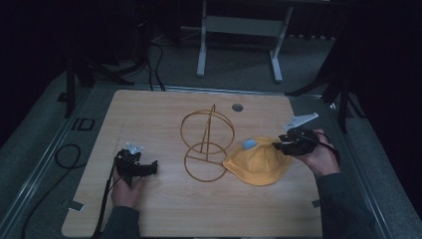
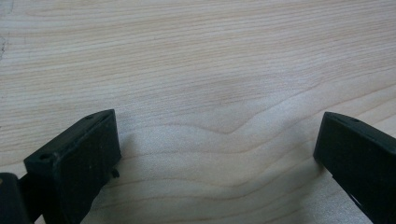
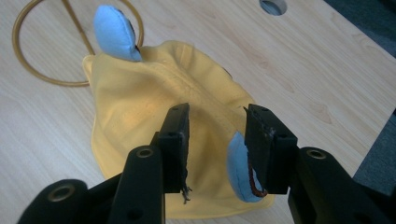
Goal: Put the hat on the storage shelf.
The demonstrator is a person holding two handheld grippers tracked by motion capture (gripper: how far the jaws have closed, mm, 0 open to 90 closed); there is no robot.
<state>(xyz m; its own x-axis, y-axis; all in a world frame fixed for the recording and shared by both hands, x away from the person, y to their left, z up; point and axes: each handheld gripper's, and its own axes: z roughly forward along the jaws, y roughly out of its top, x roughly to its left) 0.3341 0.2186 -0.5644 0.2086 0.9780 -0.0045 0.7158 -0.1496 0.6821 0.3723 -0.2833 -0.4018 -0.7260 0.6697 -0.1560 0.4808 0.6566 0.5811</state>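
The left gripper (image 2: pixel 217 154) hung close over the pale wood-grain counter (image 2: pixel 210 70), its two black fingers (image 2: pixel 77 163) spread wide apart with bare wood between them.

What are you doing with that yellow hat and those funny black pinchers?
A person holds a black two-jaw gripper in each hand at a light wooden table. The right gripper is over a yellow cloth hat with blue ears, jaws apart around one ear, not yet clamped. The left gripper rests open over bare wood. A gold wire stand of rings sits beside the hat.
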